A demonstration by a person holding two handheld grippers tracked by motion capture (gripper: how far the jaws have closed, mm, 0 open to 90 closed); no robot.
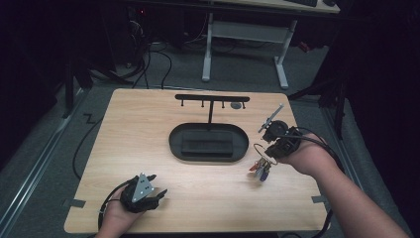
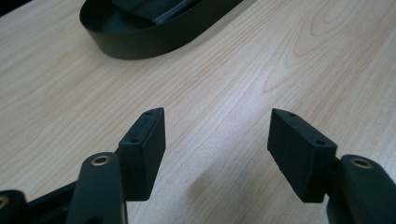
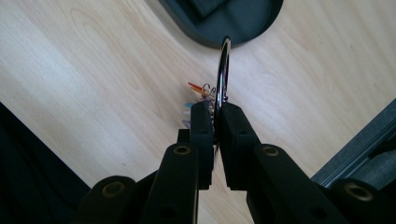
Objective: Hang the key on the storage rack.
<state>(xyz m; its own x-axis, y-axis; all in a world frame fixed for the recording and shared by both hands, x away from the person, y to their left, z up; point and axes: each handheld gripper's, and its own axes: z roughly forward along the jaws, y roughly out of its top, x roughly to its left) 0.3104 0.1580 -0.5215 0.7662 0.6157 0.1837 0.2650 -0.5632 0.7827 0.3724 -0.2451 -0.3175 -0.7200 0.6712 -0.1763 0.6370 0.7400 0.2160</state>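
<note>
My right gripper (image 3: 215,114) is shut on a large metal key ring (image 3: 223,70), which stands edge-on between its jaws. Small coloured keys and tags (image 1: 261,168) dangle from the ring (image 1: 259,149) just above the table, right of the black oval tray (image 1: 208,143). In the high view this gripper (image 1: 271,148) is held in the hand at the table's right side. My left gripper (image 2: 217,144) rests low at the front left of the table (image 1: 153,196); its jaws are open with bare wood between them.
A black T-shaped hanger stand (image 1: 212,98) with small pegs rises from the tray's far end. The tray's rim (image 2: 140,46) lies ahead of the left gripper. Cables trail from both grippers. Desk legs (image 1: 207,49) stand on the floor beyond the table.
</note>
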